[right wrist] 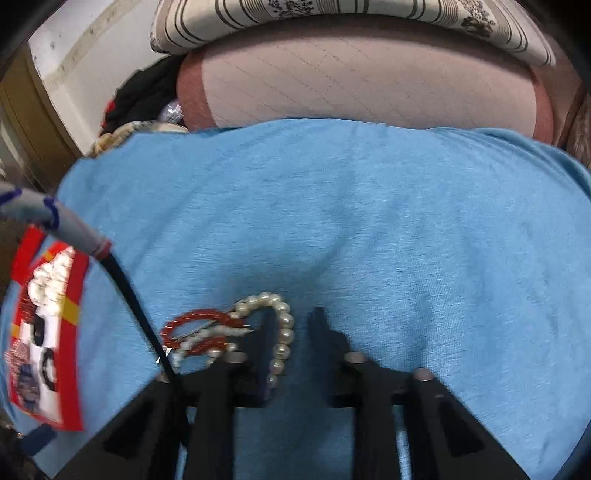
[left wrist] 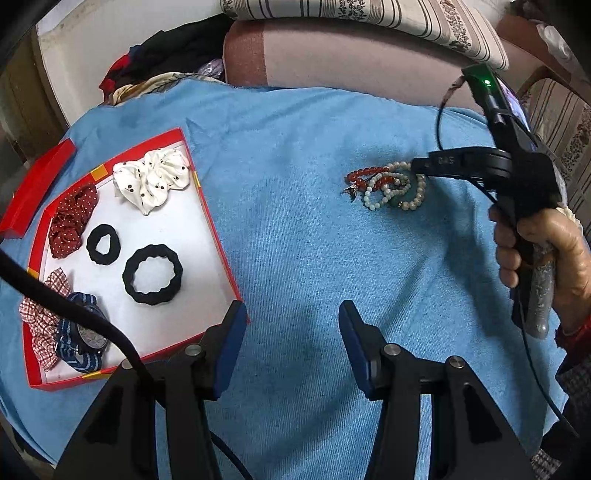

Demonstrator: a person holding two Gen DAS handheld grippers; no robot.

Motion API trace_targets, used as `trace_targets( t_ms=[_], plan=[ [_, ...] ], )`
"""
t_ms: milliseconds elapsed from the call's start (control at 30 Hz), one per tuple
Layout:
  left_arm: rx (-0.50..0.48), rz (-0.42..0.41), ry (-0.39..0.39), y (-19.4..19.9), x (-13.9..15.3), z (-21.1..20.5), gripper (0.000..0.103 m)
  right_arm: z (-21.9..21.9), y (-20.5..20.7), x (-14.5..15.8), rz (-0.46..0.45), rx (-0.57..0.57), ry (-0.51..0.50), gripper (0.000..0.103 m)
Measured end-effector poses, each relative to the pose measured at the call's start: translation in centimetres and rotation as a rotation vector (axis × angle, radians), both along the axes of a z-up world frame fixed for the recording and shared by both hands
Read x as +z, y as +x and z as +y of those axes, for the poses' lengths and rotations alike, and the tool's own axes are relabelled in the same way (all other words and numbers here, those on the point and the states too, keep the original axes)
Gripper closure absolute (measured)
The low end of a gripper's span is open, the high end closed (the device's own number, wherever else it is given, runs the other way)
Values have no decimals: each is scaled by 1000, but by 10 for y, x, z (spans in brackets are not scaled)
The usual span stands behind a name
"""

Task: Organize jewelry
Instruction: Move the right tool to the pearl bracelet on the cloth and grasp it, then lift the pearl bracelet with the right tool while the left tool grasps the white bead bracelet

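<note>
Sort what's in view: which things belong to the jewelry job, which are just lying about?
Job: bracelets, red tray, watch, scrunchies, right gripper, left gripper.
Lying about: clothes pile, striped cushion, blue cloth.

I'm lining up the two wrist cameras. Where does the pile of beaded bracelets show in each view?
Left wrist: beaded bracelets right of centre on the blue cloth, at the right gripper tips.
Right wrist: beaded bracelets low, left of centre, against the gripper's left finger.
Shared landmark: red box, left of the bracelets in both.
</note>
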State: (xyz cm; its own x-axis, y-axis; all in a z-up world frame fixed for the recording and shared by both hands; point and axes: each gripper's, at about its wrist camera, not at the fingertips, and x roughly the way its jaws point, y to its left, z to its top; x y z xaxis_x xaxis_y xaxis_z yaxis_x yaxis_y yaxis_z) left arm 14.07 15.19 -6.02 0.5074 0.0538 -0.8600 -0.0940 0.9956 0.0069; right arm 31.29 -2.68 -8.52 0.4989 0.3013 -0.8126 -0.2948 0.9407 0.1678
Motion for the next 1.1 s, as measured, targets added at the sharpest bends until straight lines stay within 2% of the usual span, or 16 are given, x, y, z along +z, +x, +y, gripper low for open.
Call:
trace_targets(
  t_ms=[67, 100, 267, 367, 400, 500, 567, 667, 800, 900, 967, 1000, 1100],
  plan=[
    [2, 3, -3, 1, 0, 0, 52, -4, -5, 0, -19, -14, -112, 103],
    [3, 4, -6, 1, 0, -1, 52, -13, -10, -1, -29, -28, -146, 103],
    [-1, 1, -32, 2, 2, -1, 52, -83, -35, 1, -19, -158, -159, 103],
    [5, -1, -37, 6, 3, -3, 52, -99, -46, 15, -24, -100, -6, 102],
    [11, -2, -42, 8, 4, -3, 52, -96, -48, 21, -25, -67, 49, 99],
    [6, -3, -54, 7, 7, -7, 52, -70, -44, 34, -38, 33, 135, 83],
    [-6, -8, -36, 6, 9, -11, 52, -48, -38, 35, -31, 75, 148, 81],
    [-20, -7, -24, 6, 7, -12, 52, -16, -28, 26, -33, 108, 89, 82],
    [-23, -1, -40, 8, 2, -6, 52, 2, -8, 6, 18, 113, 43, 82],
    [-14, 1, -53, 8, -2, 0, 52, 12, 1, -9, 29, 118, -35, 82],
    [-7, 1, -60, 8, -3, 4, 52, 16, 2, -12, 10, 98, -63, 85],
    [-4, 1, -65, 8, -4, 6, 52, 16, 2, -13, 12, 85, -80, 92],
    [6, 2, -73, 8, -4, 8, 52, 5, -3, -6, -11, 35, -107, 93]
  ],
)
